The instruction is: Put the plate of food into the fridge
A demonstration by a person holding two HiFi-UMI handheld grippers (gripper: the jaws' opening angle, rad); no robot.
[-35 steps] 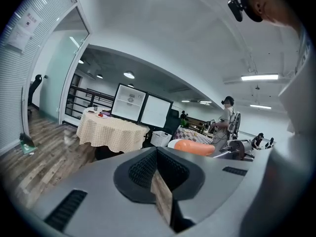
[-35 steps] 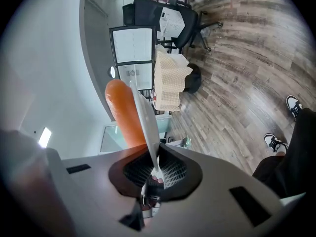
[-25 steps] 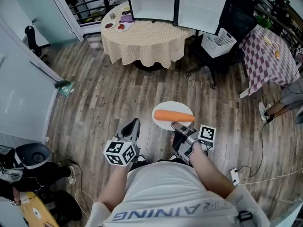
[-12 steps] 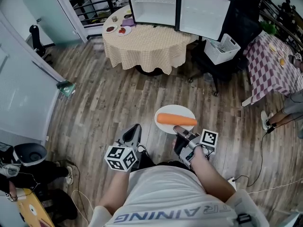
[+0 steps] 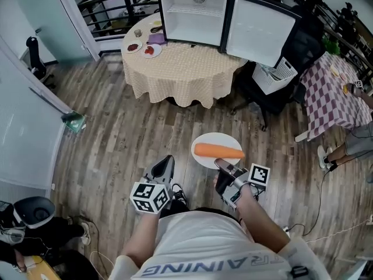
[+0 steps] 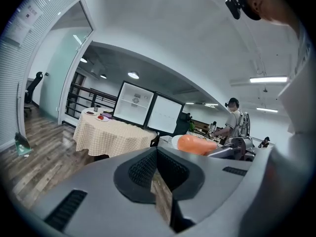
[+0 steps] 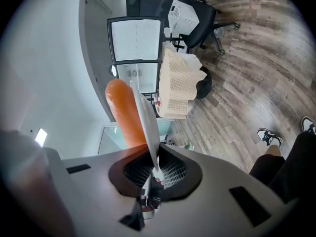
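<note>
The plate of food is not in the fridge yet; you hold the white plate, with a carrot lying across it, out over the wooden floor. That is well apart from the fridge, which stands ahead on the round cloth-covered desk with its door swung open to the right. I judge the pick-up done; crossing to the desk, reaching into the compartment and letting go are left.

Your right tool is clenched on the plate's near rim, which is pinched edge-on between the jaws; the tool points forward and slightly down, and the plate sits roughly level. Your left tool hangs just beside it, pointing the same way, with its jaws pressed together on nothing; it looks free to steady the plate or the door.
</note>
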